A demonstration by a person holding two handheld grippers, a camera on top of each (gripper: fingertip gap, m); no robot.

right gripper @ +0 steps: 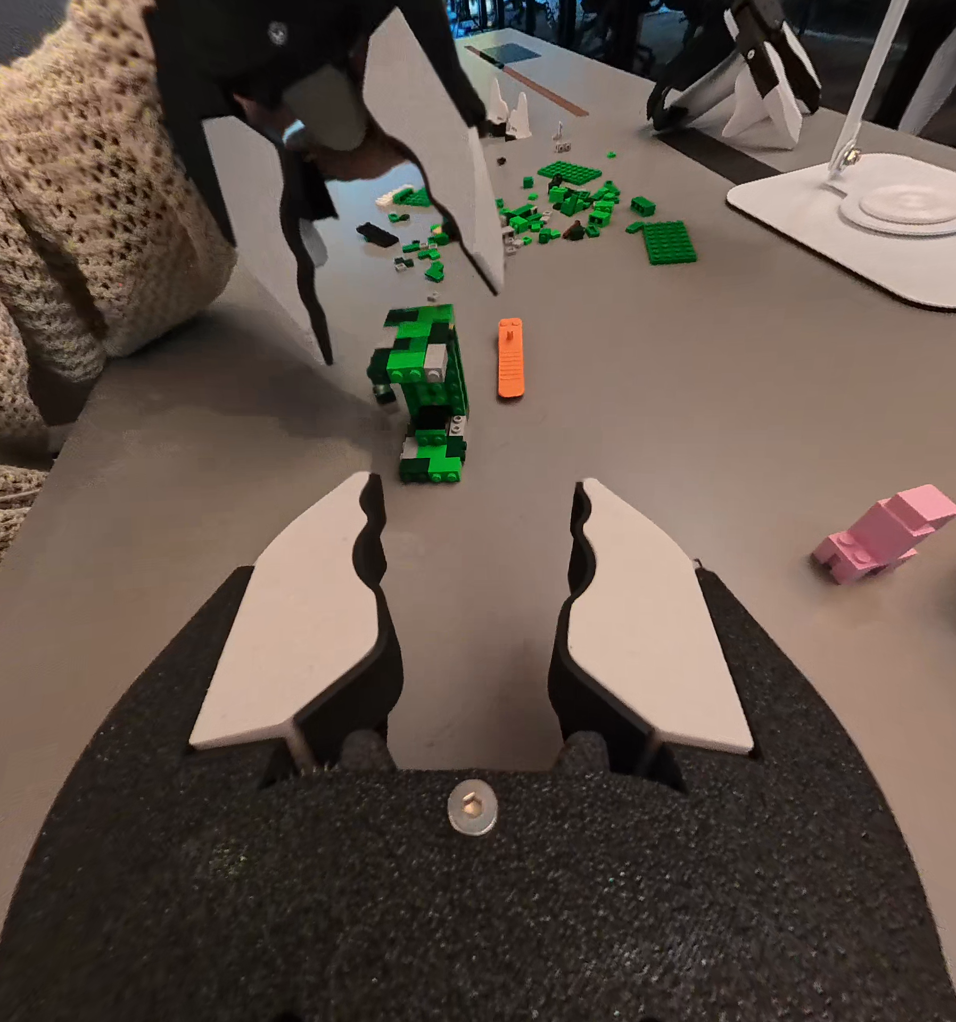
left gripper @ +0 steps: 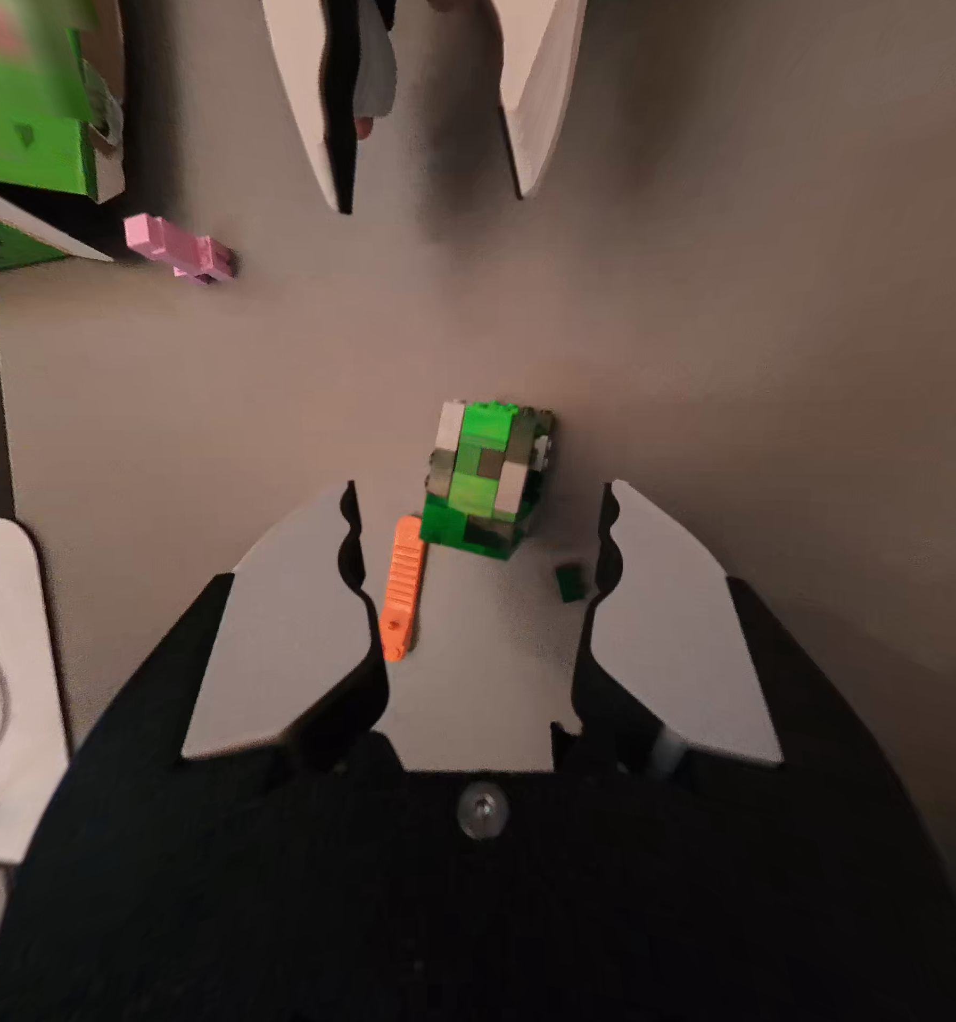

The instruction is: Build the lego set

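A green, grey and white lego build (left gripper: 484,475) rests on the grey table (left gripper: 741,387) and seems to lie on its side; it also shows in the right wrist view (right gripper: 426,398). My left gripper (left gripper: 480,489) is open and empty, hovering just above the build. In the right wrist view the left gripper (right gripper: 409,326) hangs over the build's far end. My right gripper (right gripper: 476,481) is open and empty, its tips just short of the build's near end; it shows at the top of the left wrist view (left gripper: 429,199). A small dark green brick (left gripper: 570,583) lies beside the build.
An orange brick separator (right gripper: 510,359) lies next to the build. A pink lego pig (right gripper: 885,533) sits to the right. Loose green bricks (right gripper: 570,204) and a green plate (right gripper: 668,242) lie farther back. A white stand base (right gripper: 879,232) is at the far right. A knit sleeve (right gripper: 50,221) is on the left. A green box (left gripper: 28,110) stands near the pig. The gap from one gripper's tips to the other's is roughly 10 centimeters. My right tips are about 15 centimeters from the small dark green brick (left gripper: 570,583), my left tips only 7 centimeters.
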